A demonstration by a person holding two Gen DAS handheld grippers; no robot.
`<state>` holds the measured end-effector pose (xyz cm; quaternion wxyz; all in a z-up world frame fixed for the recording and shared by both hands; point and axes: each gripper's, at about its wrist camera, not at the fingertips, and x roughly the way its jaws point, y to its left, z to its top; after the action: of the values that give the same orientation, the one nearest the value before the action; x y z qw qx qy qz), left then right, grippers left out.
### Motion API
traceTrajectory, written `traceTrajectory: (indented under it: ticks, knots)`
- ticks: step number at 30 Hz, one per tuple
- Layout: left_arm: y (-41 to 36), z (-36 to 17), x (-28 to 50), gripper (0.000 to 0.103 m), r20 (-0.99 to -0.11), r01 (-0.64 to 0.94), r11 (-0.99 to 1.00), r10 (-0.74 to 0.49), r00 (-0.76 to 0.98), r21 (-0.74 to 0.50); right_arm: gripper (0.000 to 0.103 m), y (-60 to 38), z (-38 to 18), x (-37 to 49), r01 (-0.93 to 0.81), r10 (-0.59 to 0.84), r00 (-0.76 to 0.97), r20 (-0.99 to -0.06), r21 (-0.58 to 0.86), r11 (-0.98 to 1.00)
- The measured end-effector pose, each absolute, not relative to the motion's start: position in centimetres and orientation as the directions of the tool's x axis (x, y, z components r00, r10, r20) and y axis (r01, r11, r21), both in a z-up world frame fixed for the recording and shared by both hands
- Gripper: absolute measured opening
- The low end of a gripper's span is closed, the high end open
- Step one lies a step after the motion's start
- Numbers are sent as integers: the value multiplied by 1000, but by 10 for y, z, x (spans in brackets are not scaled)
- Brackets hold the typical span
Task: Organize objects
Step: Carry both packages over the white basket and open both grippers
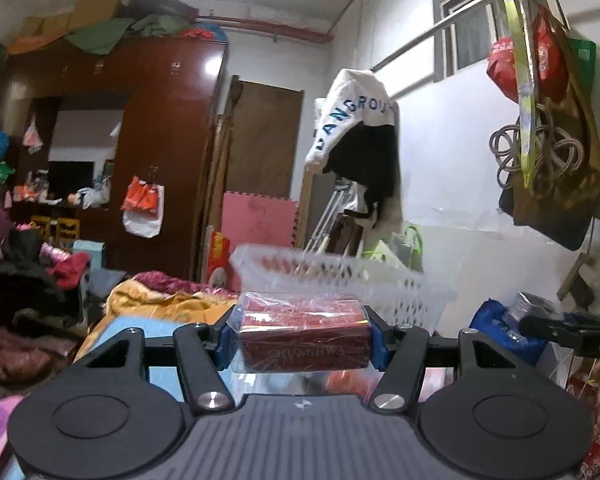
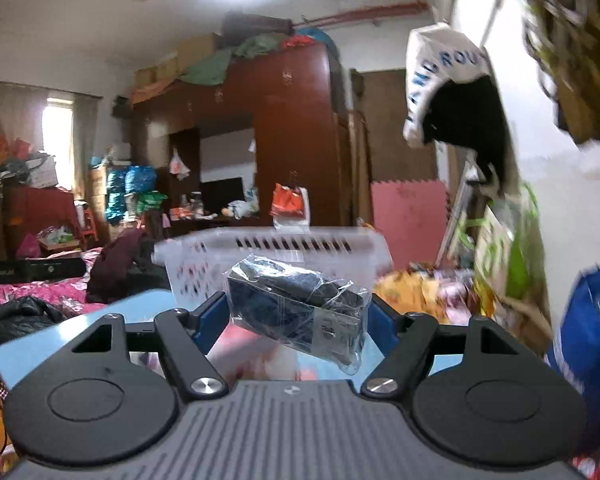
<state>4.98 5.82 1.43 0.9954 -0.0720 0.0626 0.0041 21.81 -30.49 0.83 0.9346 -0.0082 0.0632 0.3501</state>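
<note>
My left gripper (image 1: 300, 334) is shut on a red box (image 1: 304, 320) wrapped in clear film, held level between the blue pads (image 1: 224, 336). Just behind it, a little higher, stands a white slotted plastic basket (image 1: 404, 292). In the right wrist view my right gripper (image 2: 296, 320) is shut on a dark box (image 2: 300, 308) in crinkled clear wrap, tilted down to the right. The same white basket (image 2: 284, 246) lies straight ahead beyond it. Both boxes hang in the air, short of the basket's near rim.
A light blue surface (image 1: 136, 330) lies under both grippers. Yellow and pink bedding (image 1: 160, 300) with piled clothes fills the left. A blue bag (image 2: 588, 320) and hanging bags (image 1: 548, 128) crowd the white wall on the right. A dark wardrobe (image 1: 160, 120) stands at the back.
</note>
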Motion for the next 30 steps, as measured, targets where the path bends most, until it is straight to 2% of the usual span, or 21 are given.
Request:
traceTrajectory:
  ticks: [7,11,15,17,21,28,30]
  knots:
    - [48,67,110,64,-152,-45,996,32,988,-83,76,-269,51,253,-671,663,740,-113,-46,740]
    - [42,82,155,64,-233,-21,999,10,972,-48,76,-242,54,278,-666,650,744,-156,-97,740]
    - [38,71,192,64,-295,-21,996,-5,955,-83,75,-210,43,313,-637,598,765,-239,-152,755]
    - [37,63,205,64,-316,-34,997,10,949,-71,75,-207,39,329,-634,593,763,-259,-116,765]
    - [43,56,222,64,-339,-62,994,28,940,-90,76,-216,33,343,-632,601,755,-263,-49,773]
    - [46,53,239,64,-366,-92,991,51,929,-96,76,-215,38,342,-645,610,745,-270,-58,762]
    - [45,53,242,68,-380,-85,992,43,924,-95,80,-213,39,341,-643,605,748,-275,-68,763]
